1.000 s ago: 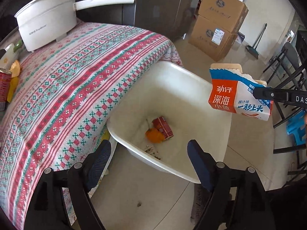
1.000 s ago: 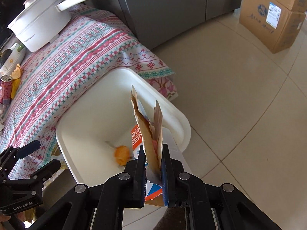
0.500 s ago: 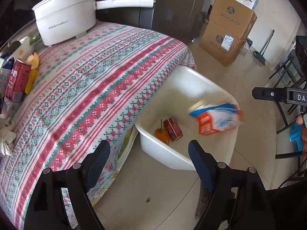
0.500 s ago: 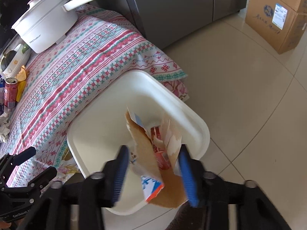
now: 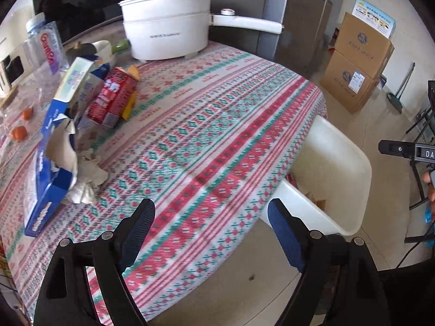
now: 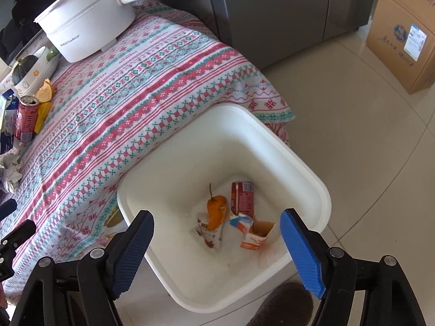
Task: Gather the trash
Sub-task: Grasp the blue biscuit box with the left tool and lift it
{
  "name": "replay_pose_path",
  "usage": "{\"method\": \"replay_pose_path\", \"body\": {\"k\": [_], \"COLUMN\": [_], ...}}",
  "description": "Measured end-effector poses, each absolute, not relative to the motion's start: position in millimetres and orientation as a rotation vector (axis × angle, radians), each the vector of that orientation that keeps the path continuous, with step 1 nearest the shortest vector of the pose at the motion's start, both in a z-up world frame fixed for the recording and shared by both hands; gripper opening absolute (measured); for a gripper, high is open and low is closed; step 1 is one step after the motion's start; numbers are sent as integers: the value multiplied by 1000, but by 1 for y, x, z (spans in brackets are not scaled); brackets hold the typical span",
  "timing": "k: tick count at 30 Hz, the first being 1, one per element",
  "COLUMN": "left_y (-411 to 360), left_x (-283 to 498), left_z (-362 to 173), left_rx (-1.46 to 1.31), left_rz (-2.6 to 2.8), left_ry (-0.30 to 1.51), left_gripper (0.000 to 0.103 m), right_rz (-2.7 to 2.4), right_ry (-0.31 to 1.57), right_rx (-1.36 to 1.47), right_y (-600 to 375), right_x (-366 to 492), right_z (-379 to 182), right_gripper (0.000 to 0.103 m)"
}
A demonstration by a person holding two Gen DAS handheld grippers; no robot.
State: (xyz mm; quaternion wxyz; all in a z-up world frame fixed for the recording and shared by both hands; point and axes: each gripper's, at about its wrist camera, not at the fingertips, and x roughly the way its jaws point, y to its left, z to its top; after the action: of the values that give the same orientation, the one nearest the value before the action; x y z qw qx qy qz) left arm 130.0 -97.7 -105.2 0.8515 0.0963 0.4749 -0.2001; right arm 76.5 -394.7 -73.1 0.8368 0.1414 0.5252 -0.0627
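Lighting: bright, even daylight; soft glare on the floor tiles (image 6: 367,141). Blur: patterned tablecloth (image 5: 206,146) smeared by motion in the left wrist view; right wrist view sharp. Distortion: strong fisheye curvature, black corners.

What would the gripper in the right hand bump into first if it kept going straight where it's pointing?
Probably the white bin: the right gripper, its jaws opening with nothing between them, points down into it, toward the torn snack carton at the bottom. Depth is hard to judge.
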Motion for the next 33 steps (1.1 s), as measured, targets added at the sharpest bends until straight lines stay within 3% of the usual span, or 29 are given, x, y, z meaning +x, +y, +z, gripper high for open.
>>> {"method": "replay_pose_path", "body": {"k": [9, 18, 33], "left_y": [-11, 52, 76], "left_x": [149, 165, 193], "left_z": [-107, -127, -143], "left_rx": [165, 303, 367], "left_rz": [-228, -50, 47], "left_ry": [1007, 1001, 971], "left_gripper": [87, 87, 87], "right_rz": [-75, -4, 28], "right_ry": [1071, 1080, 1084], "right_rx": [316, 239, 302], "right_y": [-361, -307, -270], "right_x": [98, 128, 153], "right_z": [-59, -63, -68], "right_gripper": [85, 87, 87]}}
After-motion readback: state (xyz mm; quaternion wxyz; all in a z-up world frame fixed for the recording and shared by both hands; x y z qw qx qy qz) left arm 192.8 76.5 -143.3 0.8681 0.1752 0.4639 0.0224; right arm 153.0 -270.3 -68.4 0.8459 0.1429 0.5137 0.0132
